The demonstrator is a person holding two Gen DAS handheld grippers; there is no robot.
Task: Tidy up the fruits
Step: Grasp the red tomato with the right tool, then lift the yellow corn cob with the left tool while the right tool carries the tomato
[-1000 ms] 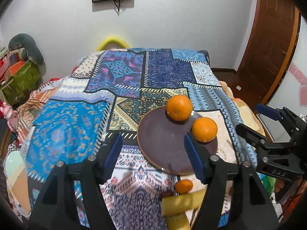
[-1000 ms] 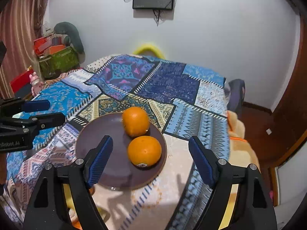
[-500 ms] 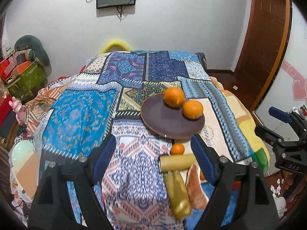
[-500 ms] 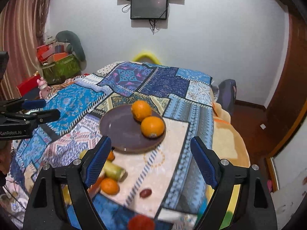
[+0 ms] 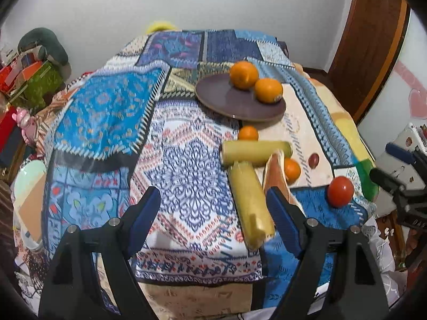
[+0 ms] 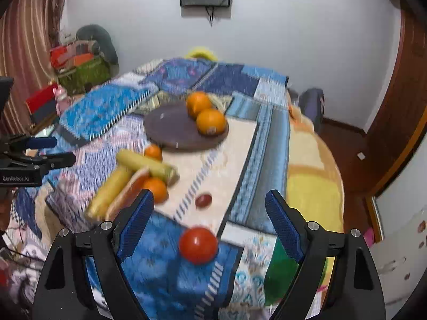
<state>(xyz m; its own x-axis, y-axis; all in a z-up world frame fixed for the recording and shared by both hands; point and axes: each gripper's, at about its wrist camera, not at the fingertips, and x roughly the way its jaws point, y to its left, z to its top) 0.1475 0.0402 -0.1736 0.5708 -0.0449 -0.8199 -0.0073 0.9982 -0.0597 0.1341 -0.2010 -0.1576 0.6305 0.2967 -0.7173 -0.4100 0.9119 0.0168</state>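
The right wrist view is motion-blurred: the patchwork cover (image 6: pixel 213 165) smears, and the small dark red fruit (image 6: pixel 203 200) cannot be identified. The left gripper (image 6: pixel 45 150) is cut off by that frame's left edge. In the left wrist view, the orange-brown fruit (image 5: pixel 275 170) lies partly hidden behind a yellow cob (image 5: pixel 250 200).

Left gripper (image 5: pixel 213 213): black two-finger tool with ribbed blue pads, tilted steeply downward. Its fingers (image 5: pixel 145 213) have just been opening and now stand wide apart, nothing between them.
Right gripper (image 6: pixel 209 217): matching black tool with blue pads, angled downward. Its fingers (image 6: pixel 283 224) are spread wide, gripping nothing.
Contact: neither gripper touches anything.
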